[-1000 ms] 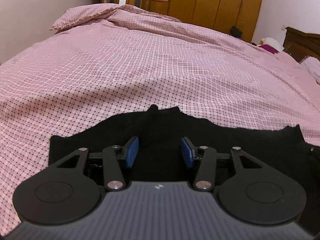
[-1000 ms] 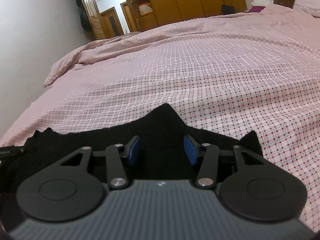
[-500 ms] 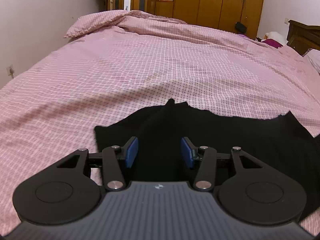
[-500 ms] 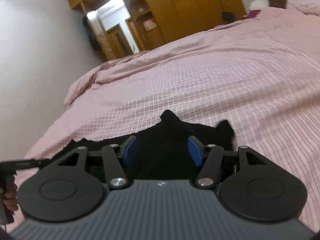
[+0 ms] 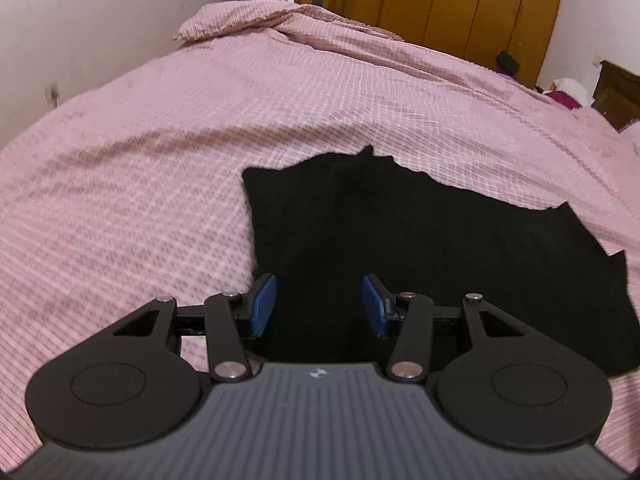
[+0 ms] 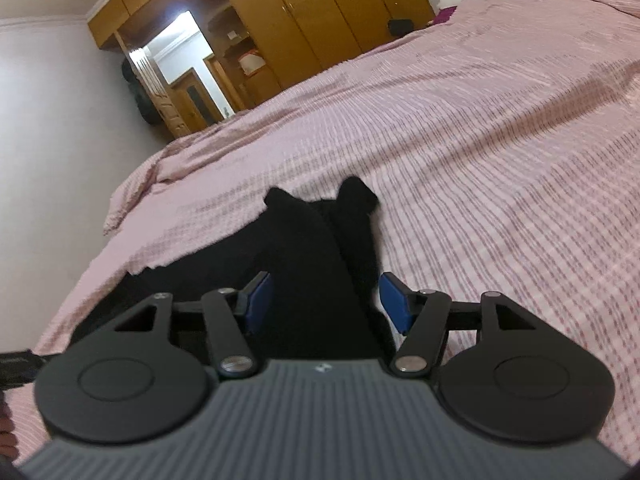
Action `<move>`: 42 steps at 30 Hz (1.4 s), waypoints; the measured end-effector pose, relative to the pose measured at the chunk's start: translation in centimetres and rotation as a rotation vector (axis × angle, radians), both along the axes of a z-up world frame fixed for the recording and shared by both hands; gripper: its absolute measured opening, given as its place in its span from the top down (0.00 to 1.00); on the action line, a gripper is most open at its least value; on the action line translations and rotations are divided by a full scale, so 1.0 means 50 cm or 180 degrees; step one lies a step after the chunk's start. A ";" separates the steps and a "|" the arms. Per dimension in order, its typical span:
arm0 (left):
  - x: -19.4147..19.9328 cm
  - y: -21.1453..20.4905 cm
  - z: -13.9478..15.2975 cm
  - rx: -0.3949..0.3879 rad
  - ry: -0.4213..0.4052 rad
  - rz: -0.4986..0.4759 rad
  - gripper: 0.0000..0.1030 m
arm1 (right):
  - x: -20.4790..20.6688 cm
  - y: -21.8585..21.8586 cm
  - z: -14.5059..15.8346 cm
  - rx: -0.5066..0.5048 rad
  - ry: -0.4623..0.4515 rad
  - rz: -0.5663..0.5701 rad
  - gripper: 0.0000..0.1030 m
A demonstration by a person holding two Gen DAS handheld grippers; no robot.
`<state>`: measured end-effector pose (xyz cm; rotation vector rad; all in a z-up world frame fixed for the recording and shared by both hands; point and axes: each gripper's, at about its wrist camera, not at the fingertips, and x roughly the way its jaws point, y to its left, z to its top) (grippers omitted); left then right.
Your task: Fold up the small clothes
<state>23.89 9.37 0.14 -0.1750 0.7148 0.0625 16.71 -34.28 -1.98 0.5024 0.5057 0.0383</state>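
1. A small black knitted garment (image 5: 420, 264) lies on the pink checked bedcover (image 5: 140, 184), apparently folded over itself, its near part under both tools
2. The left gripper (image 5: 319, 306) hangs above the cloth, blue pads (image 5: 264, 306) apart, pinching nothing
3. The right gripper (image 6: 326, 306) has just been spreading its jaws; dark fabric shows between them, yet neither pad presses it (a release, seemingly)
4. Judged step: one fold laid, both tools clear
5. Next move likely calls for picking a fresh edge, pinching one layer cleanly
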 end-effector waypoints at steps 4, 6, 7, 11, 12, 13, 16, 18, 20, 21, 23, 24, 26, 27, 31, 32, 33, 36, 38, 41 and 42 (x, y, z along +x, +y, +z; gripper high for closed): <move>0.002 -0.012 -0.011 -0.0010 0.0102 -0.0042 0.48 | -0.005 -0.002 -0.028 0.0037 0.0048 -0.0131 0.39; 0.005 -0.017 -0.014 0.0020 0.0133 -0.0067 0.48 | -0.006 -0.004 -0.042 0.0070 0.0057 -0.0194 0.39; 0.006 -0.019 -0.016 0.0033 0.0145 -0.0081 0.48 | -0.006 -0.006 -0.048 0.0097 0.0058 -0.0199 0.40; 0.014 -0.028 -0.024 0.0093 0.0194 -0.0107 0.48 | 0.000 -0.003 -0.063 0.0133 0.0022 -0.0189 0.40; 0.015 -0.029 -0.027 0.0093 0.0210 -0.0102 0.48 | 0.002 -0.002 -0.064 0.0154 0.0017 -0.0177 0.40; 0.015 -0.030 -0.029 0.0092 0.0224 -0.0103 0.48 | 0.005 -0.002 -0.065 0.0182 0.0010 -0.0161 0.40; 0.014 -0.036 -0.038 0.0133 0.0248 -0.0114 0.47 | 0.018 -0.001 -0.076 0.0335 -0.0029 -0.0090 0.40; 0.014 -0.039 -0.042 0.0169 0.0264 -0.0126 0.47 | 0.030 -0.001 -0.079 0.0423 -0.0060 -0.0097 0.40; 0.015 -0.040 -0.043 0.0190 0.0271 -0.0140 0.47 | 0.043 -0.004 -0.083 0.0541 -0.0096 -0.0127 0.40; 0.016 -0.039 -0.043 0.0187 0.0276 -0.0140 0.47 | 0.048 -0.005 -0.085 0.0583 -0.0115 -0.0139 0.40; 0.017 -0.038 -0.044 0.0171 0.0284 -0.0133 0.47 | 0.059 -0.003 -0.087 0.0622 -0.0141 -0.0131 0.40; 0.018 -0.037 -0.044 0.0167 0.0287 -0.0131 0.47 | 0.063 -0.002 -0.088 0.0624 -0.0143 -0.0120 0.40; 0.019 -0.038 -0.045 0.0172 0.0288 -0.0128 0.47 | 0.071 0.002 -0.089 0.0617 -0.0144 -0.0092 0.40; 0.019 -0.038 -0.046 0.0179 0.0289 -0.0128 0.47 | 0.077 0.002 -0.089 0.0633 -0.0146 -0.0084 0.40; 0.020 -0.041 -0.047 0.0205 0.0295 -0.0133 0.47 | 0.093 -0.002 -0.094 0.0745 -0.0172 -0.0072 0.40; 0.020 -0.041 -0.047 0.0206 0.0296 -0.0134 0.47 | 0.098 -0.002 -0.095 0.0764 -0.0176 -0.0070 0.40; 0.020 -0.040 -0.047 0.0204 0.0296 -0.0133 0.47 | 0.103 -0.002 -0.096 0.0772 -0.0179 -0.0068 0.40; 0.020 -0.040 -0.047 0.0204 0.0298 -0.0134 0.47 | 0.119 0.002 -0.098 0.0778 -0.0184 -0.0056 0.41; 0.020 -0.040 -0.047 0.0206 0.0299 -0.0136 0.46 | 0.128 0.003 -0.100 0.0802 -0.0193 -0.0049 0.41; 0.020 -0.039 -0.047 0.0205 0.0304 -0.0140 0.46 | 0.137 0.003 -0.103 0.0843 -0.0195 -0.0079 0.45; 0.020 -0.039 -0.047 0.0202 0.0307 -0.0141 0.46 | 0.136 0.002 -0.104 0.0857 -0.0191 -0.0092 0.47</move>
